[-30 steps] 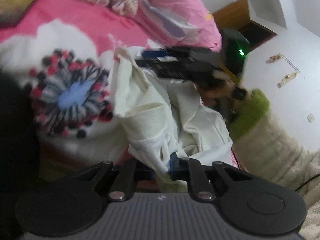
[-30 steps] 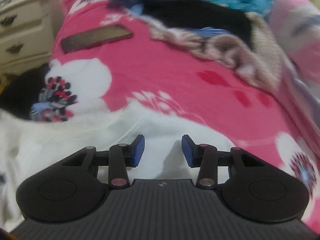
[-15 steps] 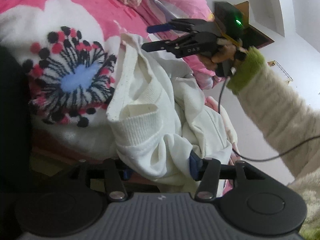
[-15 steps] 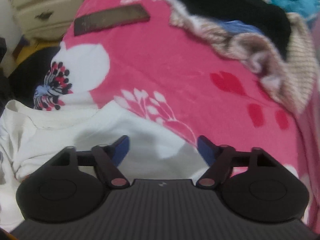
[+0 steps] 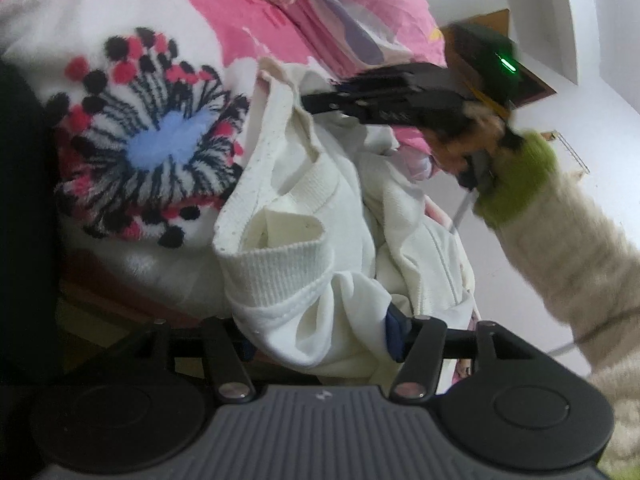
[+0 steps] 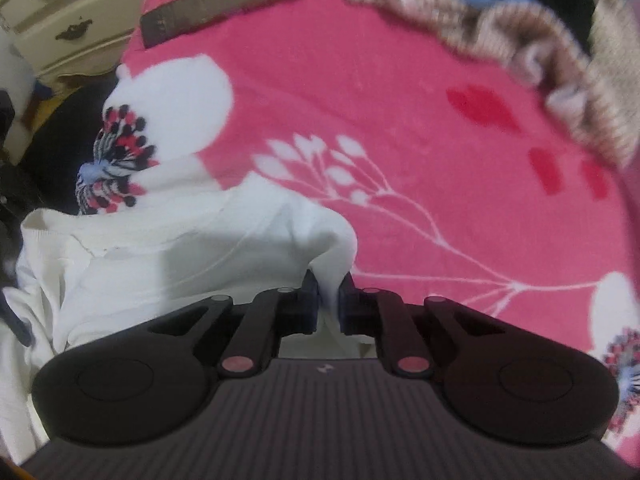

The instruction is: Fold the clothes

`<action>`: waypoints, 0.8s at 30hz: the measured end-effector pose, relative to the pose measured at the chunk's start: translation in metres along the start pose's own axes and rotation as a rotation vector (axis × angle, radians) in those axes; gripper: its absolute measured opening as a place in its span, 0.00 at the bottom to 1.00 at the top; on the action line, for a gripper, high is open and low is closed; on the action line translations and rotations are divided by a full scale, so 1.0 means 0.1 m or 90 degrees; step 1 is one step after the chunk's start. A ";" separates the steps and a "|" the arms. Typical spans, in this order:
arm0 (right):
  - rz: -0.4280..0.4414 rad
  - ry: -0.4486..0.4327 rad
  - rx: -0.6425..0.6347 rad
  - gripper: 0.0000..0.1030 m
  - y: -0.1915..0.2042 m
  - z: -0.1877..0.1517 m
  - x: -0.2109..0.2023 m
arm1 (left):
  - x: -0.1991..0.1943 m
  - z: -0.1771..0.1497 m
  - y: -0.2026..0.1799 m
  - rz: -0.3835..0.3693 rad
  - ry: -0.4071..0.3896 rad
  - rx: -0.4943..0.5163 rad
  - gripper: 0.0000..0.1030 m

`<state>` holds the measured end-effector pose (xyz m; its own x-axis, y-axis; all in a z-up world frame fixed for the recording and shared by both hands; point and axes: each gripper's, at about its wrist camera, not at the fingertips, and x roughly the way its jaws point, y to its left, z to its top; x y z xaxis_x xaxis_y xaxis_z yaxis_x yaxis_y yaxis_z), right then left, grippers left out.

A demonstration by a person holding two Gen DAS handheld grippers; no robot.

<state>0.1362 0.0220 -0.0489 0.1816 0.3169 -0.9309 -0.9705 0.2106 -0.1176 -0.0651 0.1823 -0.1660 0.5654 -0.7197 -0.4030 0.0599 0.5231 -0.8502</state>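
Pink floral blanket (image 6: 360, 92) spread over the bed, printed with white blooms and a blue-centred flower (image 5: 160, 148). Dark flat rectangular object (image 6: 218, 4) lying on it near a cream chest of drawers (image 6: 60, 12). Heap of knitted fabric (image 6: 532, 52) at the far right.

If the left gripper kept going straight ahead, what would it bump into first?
Most likely the white sweater: its bunched cloth already sits between the left gripper's open fingers, with the pink blanket beyond it.
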 end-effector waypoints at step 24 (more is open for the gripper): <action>-0.697 -0.597 0.324 0.06 1.25 -1.54 -2.38 | -0.03 0.38 -1.85 0.161 -0.254 0.389 0.09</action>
<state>-0.0531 -0.1696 0.1049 0.9722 0.2108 0.1016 -0.1768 0.9461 -0.2714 -0.0467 0.1054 0.0050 0.8689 -0.3860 -0.3098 0.2667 0.8924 -0.3639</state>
